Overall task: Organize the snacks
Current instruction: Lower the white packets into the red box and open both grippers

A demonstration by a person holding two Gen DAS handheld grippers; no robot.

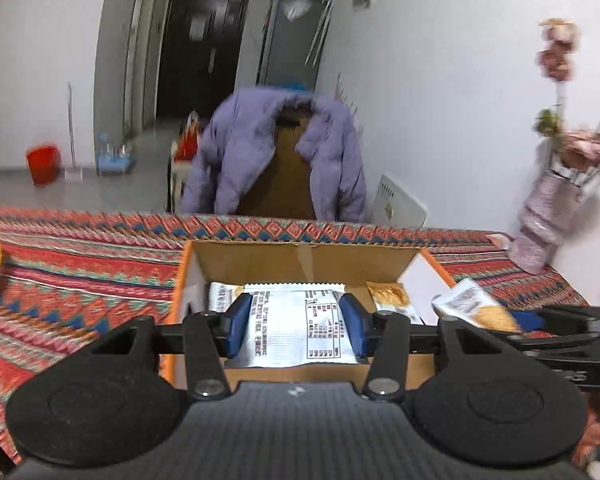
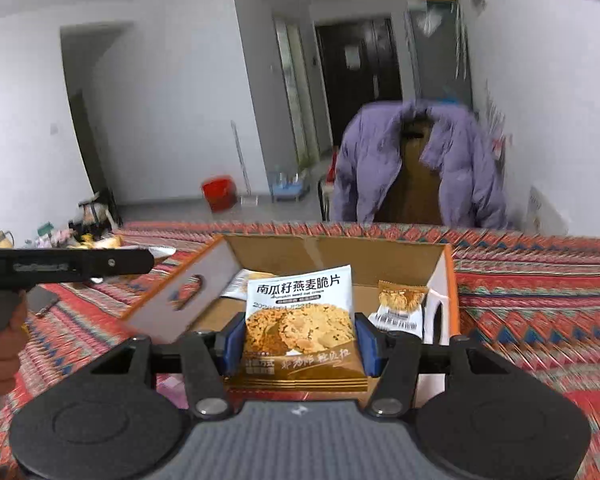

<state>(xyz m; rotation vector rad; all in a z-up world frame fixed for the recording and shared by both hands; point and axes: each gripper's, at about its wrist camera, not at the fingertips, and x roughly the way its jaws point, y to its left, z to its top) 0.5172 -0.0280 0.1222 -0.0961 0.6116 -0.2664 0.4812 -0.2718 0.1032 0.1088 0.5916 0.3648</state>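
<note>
Nearest in the left wrist view, the left gripper [image 1: 296, 324] has its blue pads closed partway on a white snack packet [image 1: 296, 328], printed back side up, one pad on each side edge. In the right wrist view the right gripper [image 2: 300, 344] is likewise pinched partway on an oat crisp packet [image 2: 300, 320], face up and showing golden crisps. Both packets hang over the near edge of the open cardboard box [image 1: 300, 254], which sits on a red patterned tablecloth [image 1: 80, 272].

The likely trouble is with the grips: each packet is held only by its thin side edges, so a jolt could let it twist or slide out short of the box. The two grippers also ride close beside each other, and the right one's packet [image 1: 474, 308] already crowds the box's right wall in the left view, so they could knock together if both go down at once. The box's left flap [image 2: 184, 296], with its hand cut-out, leans inward and could catch a packet going in.

Inside the box lie at least two more packets, one at the right [image 2: 402, 306] and one at the far left [image 2: 240, 280], leaving bare floor between.

Farther off, a pink vase of flowers [image 1: 548, 216] stands at the table's right far corner, clear of the box. Beyond the table a purple jacket [image 1: 276, 156] drapes a chair, and a red bucket [image 1: 42, 164] sits on the floor.
</note>
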